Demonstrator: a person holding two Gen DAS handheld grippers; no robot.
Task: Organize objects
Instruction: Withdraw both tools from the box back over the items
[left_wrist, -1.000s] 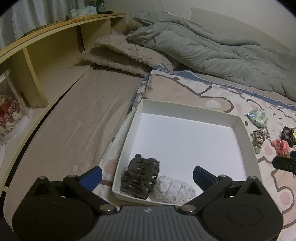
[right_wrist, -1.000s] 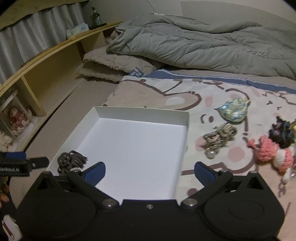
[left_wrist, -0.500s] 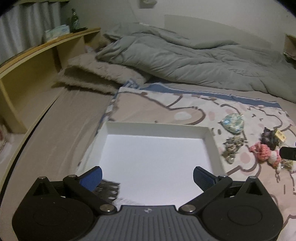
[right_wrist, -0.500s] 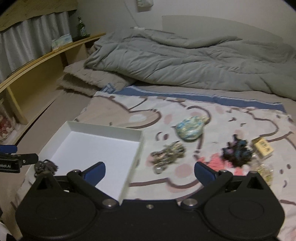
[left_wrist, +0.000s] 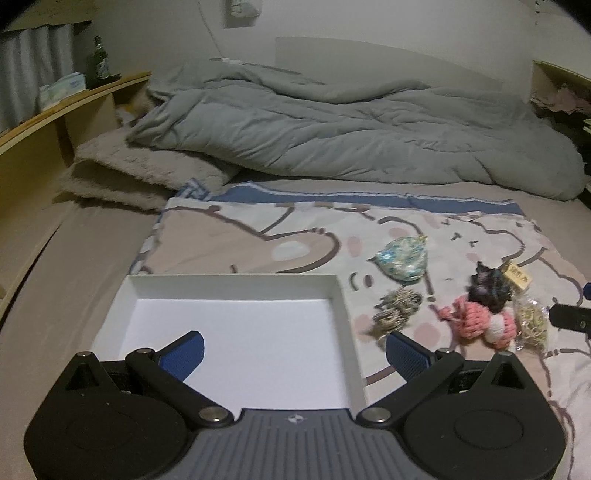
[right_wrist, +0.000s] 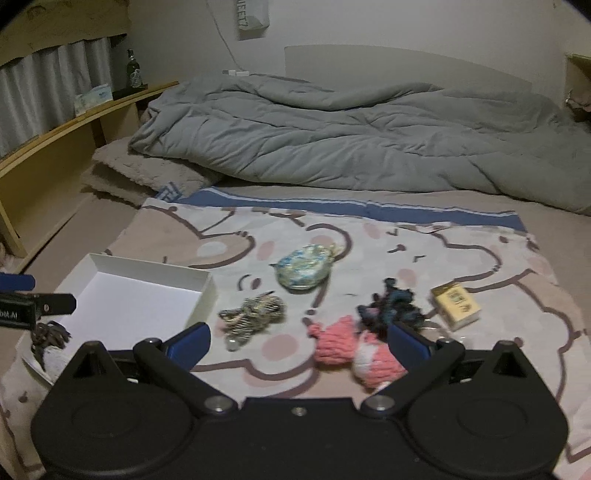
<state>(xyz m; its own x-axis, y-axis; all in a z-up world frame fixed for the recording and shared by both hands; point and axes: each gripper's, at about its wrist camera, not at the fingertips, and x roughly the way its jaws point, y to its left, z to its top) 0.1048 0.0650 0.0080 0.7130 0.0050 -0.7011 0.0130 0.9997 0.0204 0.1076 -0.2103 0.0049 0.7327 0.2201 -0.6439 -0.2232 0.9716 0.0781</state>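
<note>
A white shallow box (left_wrist: 236, 284) (right_wrist: 207, 284) lies on a patterned cloth on the bed. My left gripper (left_wrist: 293, 352) hovers open over its near part, nothing between the fingers. In the right wrist view a dark hair claw (right_wrist: 50, 334) rests in the box's near corner. Right of the box lie a beige beaded bundle (right_wrist: 255, 317) (left_wrist: 397, 314), a blue-green pouch (right_wrist: 304, 267) (left_wrist: 402, 258), a pink and white yarn piece (right_wrist: 354, 350) (left_wrist: 480, 325), a dark yarn tangle (right_wrist: 391, 310) (left_wrist: 487, 288) and a small yellow box (right_wrist: 456, 301). My right gripper (right_wrist: 299, 341) is open above these.
A grey duvet (left_wrist: 332, 125) and a beige pillow (left_wrist: 140, 170) fill the far end of the bed. A wooden shelf (right_wrist: 55, 140) with a bottle and a tissue pack runs along the left. A small clear packet (left_wrist: 530, 321) lies beside the yarn.
Both grippers have swung right and pulled back. The left view has left the hair claw and now reaches the loose items. The right gripper moved from over the box to over the items.
</note>
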